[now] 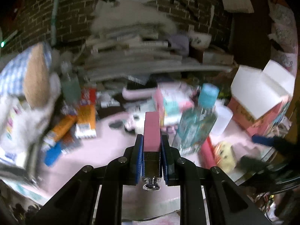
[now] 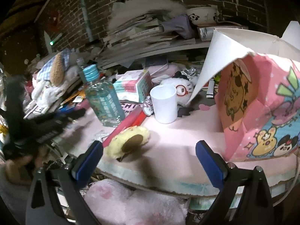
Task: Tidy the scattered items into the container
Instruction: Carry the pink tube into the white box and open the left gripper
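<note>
Brick wall (image 2: 61,28) behind; stacked books (image 2: 142,35) on shelf; panda bowl (image 2: 201,16) atop; pink fluffy fabric (image 2: 131,204) below table edge.

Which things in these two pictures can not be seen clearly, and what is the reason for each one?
- Inside of the pink cartoon box: right wrist view, hidden by its own wall and white flap.
- Left gripper: right wrist view, motion blur.
- Packets on the desk: left wrist view, print blurred.
- Pink block held by the left gripper: its lower end is covered by the blue pads.
</note>
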Demonstrator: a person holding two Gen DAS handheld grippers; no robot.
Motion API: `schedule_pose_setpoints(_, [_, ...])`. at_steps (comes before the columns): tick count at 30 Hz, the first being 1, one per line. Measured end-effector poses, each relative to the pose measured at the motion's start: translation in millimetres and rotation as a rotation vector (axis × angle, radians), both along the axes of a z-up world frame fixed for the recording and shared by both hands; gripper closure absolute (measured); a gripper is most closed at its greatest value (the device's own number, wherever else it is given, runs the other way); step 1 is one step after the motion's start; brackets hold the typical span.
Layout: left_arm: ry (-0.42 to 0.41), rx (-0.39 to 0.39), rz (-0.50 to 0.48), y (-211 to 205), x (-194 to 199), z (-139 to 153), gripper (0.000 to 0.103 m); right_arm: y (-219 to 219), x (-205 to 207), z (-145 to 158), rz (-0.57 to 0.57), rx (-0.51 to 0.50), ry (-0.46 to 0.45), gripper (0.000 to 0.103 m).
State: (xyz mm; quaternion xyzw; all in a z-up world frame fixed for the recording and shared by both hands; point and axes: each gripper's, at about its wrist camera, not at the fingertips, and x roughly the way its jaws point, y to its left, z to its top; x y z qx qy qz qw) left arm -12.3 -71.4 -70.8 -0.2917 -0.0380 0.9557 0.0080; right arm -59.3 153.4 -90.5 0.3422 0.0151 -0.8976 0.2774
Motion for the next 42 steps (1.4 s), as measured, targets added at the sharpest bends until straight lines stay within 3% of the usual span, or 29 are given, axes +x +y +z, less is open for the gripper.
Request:
schedule_pose_setpoints(6, [0.066,0.054,-0.142,4,-6,65,0.091,-1,-10,-5,-0.030,0.020,-0.045,0.005])
schedule_pose_setpoints(10, [0.091,0.075,-0.325,34,-26,110,0.091,3,-14,-8,-0.048,0.031,-0.069,0.005])
schedule_pose_setpoints(13, [0.080,0.059,-0.439,67,-44,129,0.091,6,-17,-9,-0.058,0.029,-0.082,0.005])
schedule_pose_setpoints(17, [-0.009,0.052,-0.595,122,-83,140,0.091,11,-20,-8,-0.066,0.028,-0.092,0.005])
schedule_pose_setpoints(21, [-0.140,0.056,-0.705,169,-118,136,0.090,16,-23,-9,-0.067,0.014,-0.108,0.005])
schedule_pose_setpoints(29, [-0.320,-0.047,-0.766,231,-156,113,0.090,22,-24,-12,-0.062,-0.005,-0.121,0.005])
schedule_pose_setpoints(42, [-0.481,-0.244,-0.753,277,-184,53,0.090,24,-23,-15,-0.052,-0.026,-0.121,0.005])
